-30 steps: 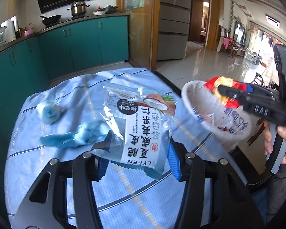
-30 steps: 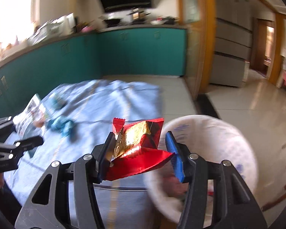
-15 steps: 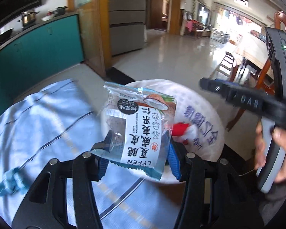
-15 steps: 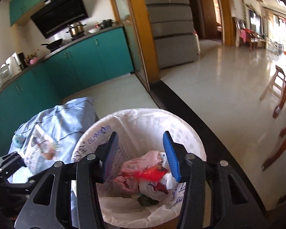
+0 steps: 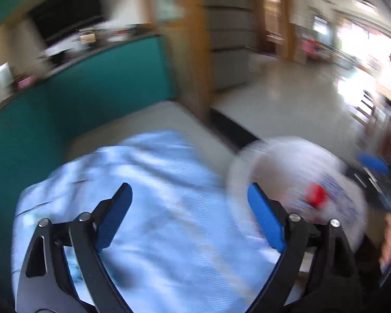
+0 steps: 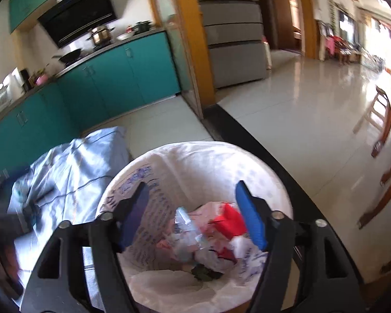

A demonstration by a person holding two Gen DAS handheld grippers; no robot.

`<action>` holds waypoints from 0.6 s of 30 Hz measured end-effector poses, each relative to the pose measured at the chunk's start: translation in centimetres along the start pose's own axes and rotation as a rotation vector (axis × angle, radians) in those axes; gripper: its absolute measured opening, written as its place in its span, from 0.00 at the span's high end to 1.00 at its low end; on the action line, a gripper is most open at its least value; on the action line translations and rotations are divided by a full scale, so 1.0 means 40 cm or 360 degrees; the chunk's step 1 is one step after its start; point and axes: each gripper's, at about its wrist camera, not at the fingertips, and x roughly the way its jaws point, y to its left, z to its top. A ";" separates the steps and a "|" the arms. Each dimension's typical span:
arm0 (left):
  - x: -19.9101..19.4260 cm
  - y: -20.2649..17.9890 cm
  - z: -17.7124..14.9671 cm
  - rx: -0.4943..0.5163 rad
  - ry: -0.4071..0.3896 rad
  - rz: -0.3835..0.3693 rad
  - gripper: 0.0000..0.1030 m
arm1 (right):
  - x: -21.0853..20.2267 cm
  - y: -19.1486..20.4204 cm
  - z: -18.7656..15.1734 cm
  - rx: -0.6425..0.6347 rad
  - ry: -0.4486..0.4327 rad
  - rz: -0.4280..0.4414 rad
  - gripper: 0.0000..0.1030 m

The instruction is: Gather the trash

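My left gripper (image 5: 190, 214) is over the blue-clothed table (image 5: 156, 182), its jaws opening wide with nothing between them; this view is blurred. The bin with a white liner (image 5: 281, 156) stands past the table's right edge, a red wrapper (image 5: 316, 200) showing inside. My right gripper (image 6: 191, 195) hangs above the bin (image 6: 195, 161), jaws opening and empty. In the bin lie the red wrapper (image 6: 229, 219) and a clear snack packet (image 6: 187, 224) on other rubbish. A bluish scrap (image 6: 19, 191) lies on the cloth (image 6: 73, 172) at far left.
Teal kitchen cabinets (image 6: 112, 78) run behind the table. A wooden door post (image 6: 193, 52) and a dark floor strip (image 6: 247, 140) lie beyond the bin. Wooden chairs (image 6: 385, 120) stand at right on the shiny tiled floor. A hand (image 5: 387, 242) shows at the right edge.
The left gripper let go of the white snack packet, which now lies in the bin, and swung back over the table. The right gripper dropped the red wrapper in and opened wider.
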 end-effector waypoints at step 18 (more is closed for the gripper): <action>0.244 0.681 -0.210 -0.0961 0.0511 0.0145 0.79 | 0.075 0.493 -0.092 -0.0585 0.0117 0.0516 0.24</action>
